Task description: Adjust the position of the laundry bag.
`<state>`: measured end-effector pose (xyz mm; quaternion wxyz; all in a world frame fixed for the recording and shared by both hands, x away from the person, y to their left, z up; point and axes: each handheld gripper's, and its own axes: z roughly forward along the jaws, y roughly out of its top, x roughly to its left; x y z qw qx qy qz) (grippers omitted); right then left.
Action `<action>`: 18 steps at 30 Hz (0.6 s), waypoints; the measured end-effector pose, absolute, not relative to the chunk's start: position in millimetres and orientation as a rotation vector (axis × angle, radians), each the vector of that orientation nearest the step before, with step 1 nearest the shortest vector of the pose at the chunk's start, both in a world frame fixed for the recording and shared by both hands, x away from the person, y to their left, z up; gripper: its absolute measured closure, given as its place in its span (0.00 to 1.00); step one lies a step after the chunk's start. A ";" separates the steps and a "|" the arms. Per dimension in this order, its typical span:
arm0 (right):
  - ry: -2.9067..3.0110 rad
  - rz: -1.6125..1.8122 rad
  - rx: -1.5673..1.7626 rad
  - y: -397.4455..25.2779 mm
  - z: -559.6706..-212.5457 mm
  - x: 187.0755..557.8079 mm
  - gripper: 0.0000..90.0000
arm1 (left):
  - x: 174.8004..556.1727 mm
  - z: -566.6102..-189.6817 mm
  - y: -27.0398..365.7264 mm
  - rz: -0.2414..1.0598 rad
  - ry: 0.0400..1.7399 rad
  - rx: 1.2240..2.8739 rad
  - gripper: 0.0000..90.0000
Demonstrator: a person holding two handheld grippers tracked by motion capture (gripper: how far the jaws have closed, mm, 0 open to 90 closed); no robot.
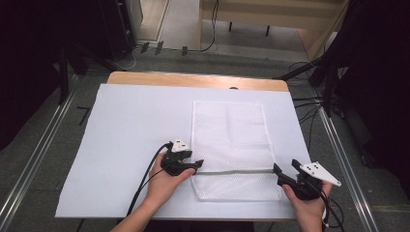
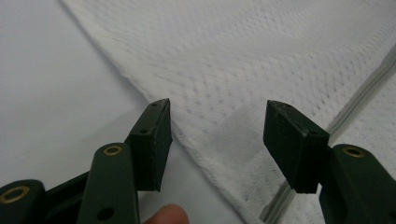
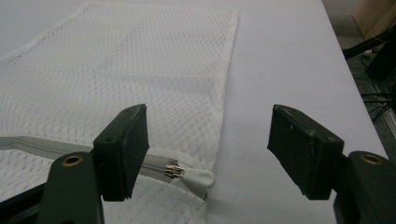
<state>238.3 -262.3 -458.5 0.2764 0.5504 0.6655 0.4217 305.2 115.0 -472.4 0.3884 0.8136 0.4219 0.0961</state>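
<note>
Table: white sheet (image 1: 125,145) over a wooden top, dark floor and cables around it.
Bag: white mesh bag (image 1: 229,140) lies flat, right of the sheet's middle, long side running away from me.
Zip: grey zip (image 1: 237,170) crosses the bag near my end; its pull (image 3: 194,176) sits at the bag's right edge.
Left claw: my left claw (image 1: 197,165) is spread, jaws either side of the bag's left edge where the zip ends; nothing pinched, seen clearly in the left gripper view (image 2: 217,123).
Right claw: my right claw (image 1: 285,170) is spread too, just beside the right edge; in the right gripper view (image 3: 208,135) the pull lies low between my jaws, nearer the left one.
Handling: I judge the mesh light, limp and thin; it will bunch and slide on the smooth sheet if tugged from one side.
Hold: I would pinch the left hem by the zip end to anchor it, and take the pull's tab with the right.
Risk: the tab is small and flat, easy to miss.
</note>
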 end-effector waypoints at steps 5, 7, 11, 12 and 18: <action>1.789 1.133 1.470 -261.6 -458.7 239.0 0.33 | 302.3 -472.0 109.0 0.342 1.064 2.104 0.75; 1.798 1.127 1.473 -259.7 -459.4 240.2 0.33 | 306.5 -472.6 114.1 0.285 1.092 2.079 0.88; 1.810 1.124 1.463 -255.3 -459.3 241.3 0.33 | 308.5 -473.4 118.0 0.237 1.100 2.058 1.00; 1.811 1.121 1.456 -254.9 -459.3 241.4 0.34 | 308.0 -473.0 119.5 0.231 1.094 2.057 1.00; 1.801 1.122 1.442 -254.9 -457.3 240.4 0.34 | 305.3 -470.2 142.3 0.238 1.130 2.001 1.00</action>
